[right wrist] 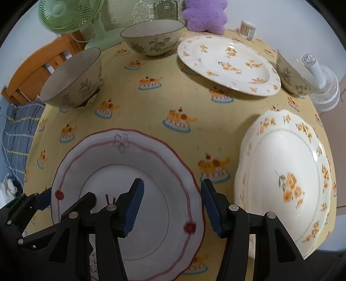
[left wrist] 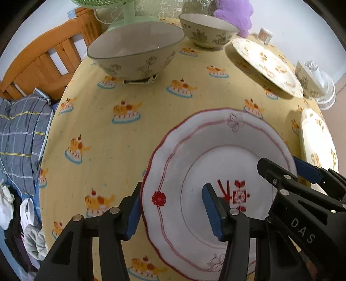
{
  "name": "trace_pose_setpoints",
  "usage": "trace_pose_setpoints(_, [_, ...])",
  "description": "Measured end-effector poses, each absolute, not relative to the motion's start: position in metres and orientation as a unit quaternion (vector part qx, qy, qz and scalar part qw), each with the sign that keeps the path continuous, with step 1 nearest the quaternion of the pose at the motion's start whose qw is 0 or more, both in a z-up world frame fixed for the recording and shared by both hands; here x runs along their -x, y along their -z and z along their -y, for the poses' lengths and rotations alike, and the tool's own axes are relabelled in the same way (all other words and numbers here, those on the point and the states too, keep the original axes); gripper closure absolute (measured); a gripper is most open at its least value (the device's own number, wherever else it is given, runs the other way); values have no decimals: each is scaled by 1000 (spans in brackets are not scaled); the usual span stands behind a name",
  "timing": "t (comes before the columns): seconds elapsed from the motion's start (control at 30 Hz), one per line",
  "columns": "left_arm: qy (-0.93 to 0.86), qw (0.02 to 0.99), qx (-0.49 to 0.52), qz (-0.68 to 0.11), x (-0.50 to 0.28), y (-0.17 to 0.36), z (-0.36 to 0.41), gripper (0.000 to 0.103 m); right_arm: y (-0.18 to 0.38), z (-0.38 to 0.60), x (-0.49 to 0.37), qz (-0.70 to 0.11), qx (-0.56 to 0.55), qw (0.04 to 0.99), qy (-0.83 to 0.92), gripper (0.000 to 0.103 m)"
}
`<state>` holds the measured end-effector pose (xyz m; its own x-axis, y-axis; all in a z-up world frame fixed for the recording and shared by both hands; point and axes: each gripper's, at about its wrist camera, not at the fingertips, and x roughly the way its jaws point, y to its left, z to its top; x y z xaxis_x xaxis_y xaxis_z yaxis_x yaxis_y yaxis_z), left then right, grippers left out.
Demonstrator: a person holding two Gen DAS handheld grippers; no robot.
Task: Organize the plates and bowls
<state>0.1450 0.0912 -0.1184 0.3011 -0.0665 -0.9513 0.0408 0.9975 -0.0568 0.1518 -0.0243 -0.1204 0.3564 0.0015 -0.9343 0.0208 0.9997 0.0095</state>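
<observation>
1. Left wrist view: the left gripper (left wrist: 173, 213) is seen straddling the nine-o'clock rim of the red-trimmed plate (left wrist: 194, 160), one blue pad outside the edge, the other over the plate's well. The pads are not seen pressing on the china, so the jaws count as released, with the rim between them.
2. At three o'clock in the same view the right gripper (left wrist: 287, 167) is seen reaching over the opposite rim of that plate.
3. Right wrist view: the right gripper (right wrist: 172, 208) is set across the three-o'clock rim, one pad above the plate (right wrist: 151, 237), the other outside it over the tablecloth (right wrist: 151, 99). A gap is visible on both sides, so nothing is clamped.
4. The plate is laid flat at the near edge of the table, at six o'clock.
5. At three o'clock of it a scalloped plate with orange flowers (right wrist: 287, 183) is found, apart from it.
6. At one o'clock, farther off, a second orange-flowered plate (right wrist: 229, 64) is seen, with a small bowl (right wrist: 292, 77) just beside it.
7. At twelve o'clock a floral bowl (right wrist: 153, 36) is placed; at ten o'clock another bowl (right wrist: 73, 80) is seen tilted.
8. Behind these a green fan (right wrist: 67, 15) and a purple plush toy (right wrist: 205, 15) are visible.
</observation>
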Motion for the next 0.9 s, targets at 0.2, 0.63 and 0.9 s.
trace_pose_setpoints(0.2, [38,812,0,-582,-141,119,-90,47,127,32,-149,-574,-36,818,9,45])
trace_pose_setpoints(0.63, [56,815,1,-576,-135,111,-91,47,122,28,-145,-575,-28,817,26,43])
trace_pose_setpoints(0.9, [78,826,0,-558,-127,88,-84,47,93,39,-129,-556,-31,830,47,43])
